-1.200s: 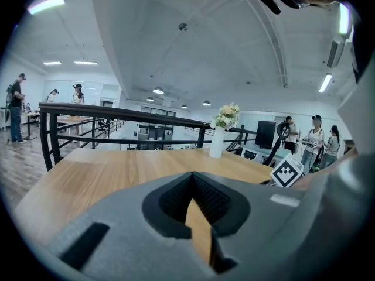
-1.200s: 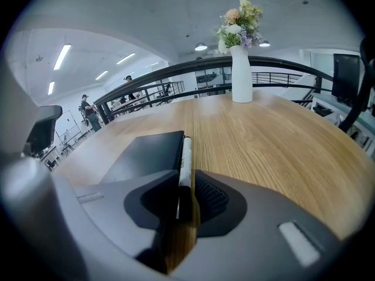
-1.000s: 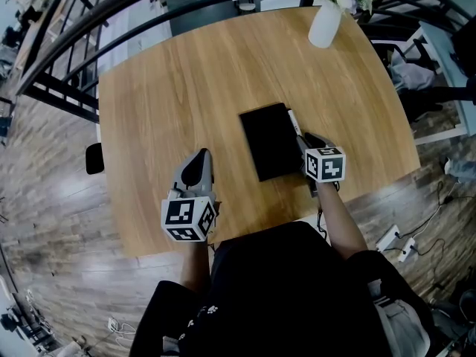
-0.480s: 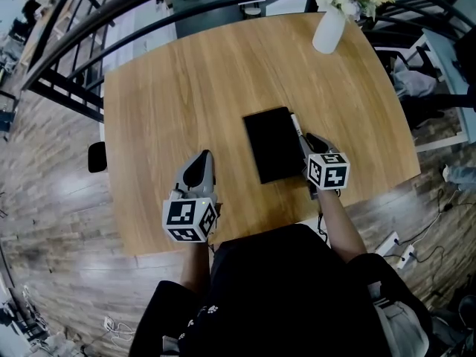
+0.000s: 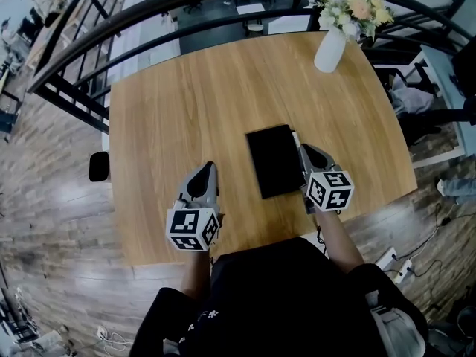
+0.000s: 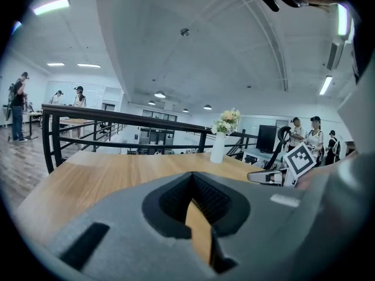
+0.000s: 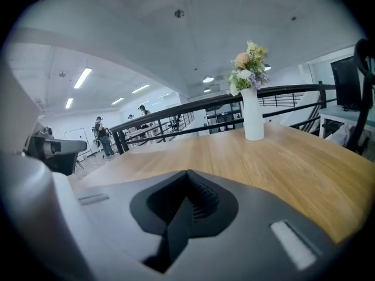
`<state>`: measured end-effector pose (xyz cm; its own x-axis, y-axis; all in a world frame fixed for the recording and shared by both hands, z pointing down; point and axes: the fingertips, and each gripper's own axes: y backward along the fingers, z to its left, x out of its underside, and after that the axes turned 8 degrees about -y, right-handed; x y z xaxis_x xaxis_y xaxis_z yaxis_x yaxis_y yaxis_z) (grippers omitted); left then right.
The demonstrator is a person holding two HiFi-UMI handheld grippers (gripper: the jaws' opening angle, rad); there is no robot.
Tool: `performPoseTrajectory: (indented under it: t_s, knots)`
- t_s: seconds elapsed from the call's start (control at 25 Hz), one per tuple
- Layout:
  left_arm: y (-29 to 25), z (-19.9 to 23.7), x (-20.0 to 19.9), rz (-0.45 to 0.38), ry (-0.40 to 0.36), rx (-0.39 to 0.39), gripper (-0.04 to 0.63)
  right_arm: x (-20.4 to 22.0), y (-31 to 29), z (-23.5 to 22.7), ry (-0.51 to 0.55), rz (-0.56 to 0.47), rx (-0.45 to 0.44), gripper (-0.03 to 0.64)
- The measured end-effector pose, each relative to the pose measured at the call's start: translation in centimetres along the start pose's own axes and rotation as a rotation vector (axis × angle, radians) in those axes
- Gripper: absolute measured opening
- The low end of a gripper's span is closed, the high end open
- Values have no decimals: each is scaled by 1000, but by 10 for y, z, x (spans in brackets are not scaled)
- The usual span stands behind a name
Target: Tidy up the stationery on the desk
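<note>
- Left gripper (image 5: 204,169), checkered marker cube nearest the camera, over the wooden desk (image 5: 163,110), jaws pressed together on nothing.
- Right gripper (image 5: 303,149), jaws just closing, pinches a white pen (image 5: 295,136) beside the black notebook (image 5: 275,158).
- Flower vase (image 5: 329,49) at the far edge.

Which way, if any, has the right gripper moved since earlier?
Yes, upward: the right gripper now looks larger beside the black notebook, nearer the camera; its tongs have just been closing, nothing seen between them.

The left claw (image 5: 207,167) rests shut; the right claw (image 5: 302,149) has just closed on nothing.
</note>
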<state>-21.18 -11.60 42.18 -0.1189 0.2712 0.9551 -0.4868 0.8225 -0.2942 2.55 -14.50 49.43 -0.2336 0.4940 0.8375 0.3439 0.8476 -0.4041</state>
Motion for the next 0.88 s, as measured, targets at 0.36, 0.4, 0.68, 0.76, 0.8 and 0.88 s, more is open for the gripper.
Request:
performPoseTrajectory:
  t_s: [0.36, 0.4, 0.68, 0.76, 0.8, 0.88]
  knots:
    - [4, -1, -4, -14, -4, 21, -6, -26, 12, 52, 10, -61, -130, 8]
    - [4, -2, -5, -17, -4, 24, -6, -29, 13, 57, 14, -65, -142, 7]
    - [8, 1, -8, -25, -17, 36, -6, -45, 15, 88, 53, -92, -204, 8]
    - [7, 2, -8, -23, -16, 39, -6, -48, 15, 92, 57, -95, -213, 7]
    - [7, 3, -8, -24, -16, 41, -6, -49, 14, 94, 59, -97, -216, 6]
    - [7, 4, -9, -27, -16, 45, -6, -51, 14, 98, 64, -99, -218, 6]
